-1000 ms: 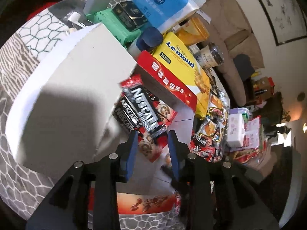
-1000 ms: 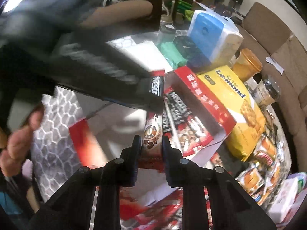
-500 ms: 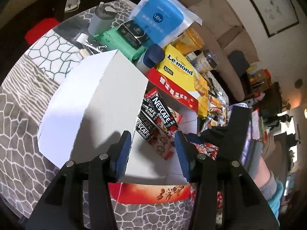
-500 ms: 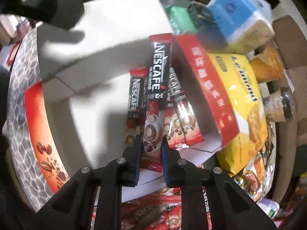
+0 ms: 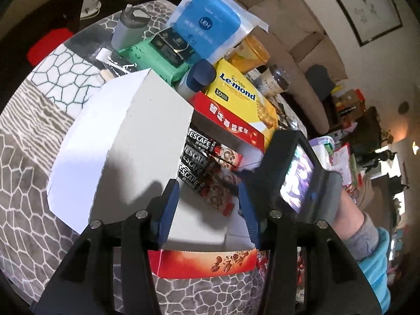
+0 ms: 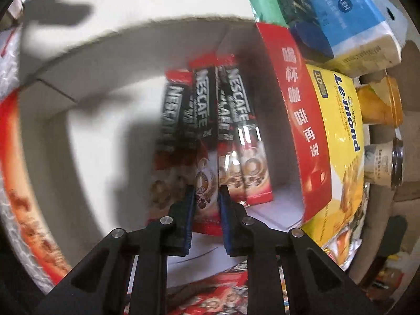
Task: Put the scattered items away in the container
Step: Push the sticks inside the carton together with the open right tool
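Note:
An open red-and-white Nescafe carton [image 5: 225, 128] [image 6: 296, 120] lies on the table with its white lid flap [image 5: 123, 144] raised. Several Nescafe coffee sticks [image 5: 202, 162] [image 6: 236, 120] lie side by side inside it. My right gripper [image 6: 206, 191] is shut on a Nescafe stick [image 6: 203, 136] and holds it low inside the carton, over the others. My left gripper [image 5: 208, 197] is open and empty above the carton's near edge. The right gripper's body [image 5: 294, 173] shows at the carton's right in the left wrist view.
Behind the carton are a yellow Le-mond box [image 5: 241, 97] [image 6: 338, 131], a blue tissue pack [image 5: 207, 26] [image 6: 351, 13], a green pack [image 5: 147, 55], a grey bottle [image 5: 128, 26], an orange jar [image 6: 380, 105] and a coffee bottle [image 6: 386, 162]. More snack packets [image 5: 338, 157] lie right.
My right gripper has moved down into the carton with its stick. My left gripper has pulled back and up, opened wider and left its stick in the carton.

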`<state>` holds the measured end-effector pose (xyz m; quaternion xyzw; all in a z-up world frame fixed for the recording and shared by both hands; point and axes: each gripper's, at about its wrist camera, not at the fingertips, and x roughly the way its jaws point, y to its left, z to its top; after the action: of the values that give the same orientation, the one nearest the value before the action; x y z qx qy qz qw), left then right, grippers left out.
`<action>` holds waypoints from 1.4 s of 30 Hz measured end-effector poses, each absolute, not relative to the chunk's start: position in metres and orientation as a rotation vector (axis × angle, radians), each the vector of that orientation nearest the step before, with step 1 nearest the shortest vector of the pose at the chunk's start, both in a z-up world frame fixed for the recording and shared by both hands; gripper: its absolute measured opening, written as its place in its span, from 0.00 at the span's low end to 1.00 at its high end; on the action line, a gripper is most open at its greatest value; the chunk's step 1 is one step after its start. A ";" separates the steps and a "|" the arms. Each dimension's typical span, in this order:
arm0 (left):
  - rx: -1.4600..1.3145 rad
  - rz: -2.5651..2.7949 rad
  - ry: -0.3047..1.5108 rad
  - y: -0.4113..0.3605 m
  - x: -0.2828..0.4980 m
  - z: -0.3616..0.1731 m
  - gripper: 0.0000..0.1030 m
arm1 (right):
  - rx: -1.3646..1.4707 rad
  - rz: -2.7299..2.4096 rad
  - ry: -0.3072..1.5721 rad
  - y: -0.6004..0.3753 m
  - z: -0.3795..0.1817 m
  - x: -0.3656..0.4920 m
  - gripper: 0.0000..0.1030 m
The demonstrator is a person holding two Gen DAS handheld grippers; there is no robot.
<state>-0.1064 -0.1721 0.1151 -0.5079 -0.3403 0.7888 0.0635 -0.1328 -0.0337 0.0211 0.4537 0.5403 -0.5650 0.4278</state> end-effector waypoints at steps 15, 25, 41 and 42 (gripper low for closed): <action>-1.530 2.373 -1.055 -0.176 -0.104 0.114 0.42 | 1.230 -1.404 0.965 -0.024 0.061 -0.151 0.27; -1.548 2.358 -1.100 -0.185 -0.098 0.109 0.43 | 1.474 -1.197 0.968 -0.030 0.012 -0.150 0.30; -1.525 2.355 -1.125 -0.189 -0.096 0.111 0.44 | 1.325 -1.359 1.154 -0.021 0.030 -0.171 0.41; -1.525 2.351 -1.130 -0.188 -0.097 0.111 0.44 | 1.307 -1.375 1.186 -0.020 0.029 -0.173 0.41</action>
<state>-0.0966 -0.1882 0.1110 -0.5039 -0.3732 0.7767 0.0601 -0.1728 -0.0198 0.0290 0.5254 0.4769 -0.5528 0.4369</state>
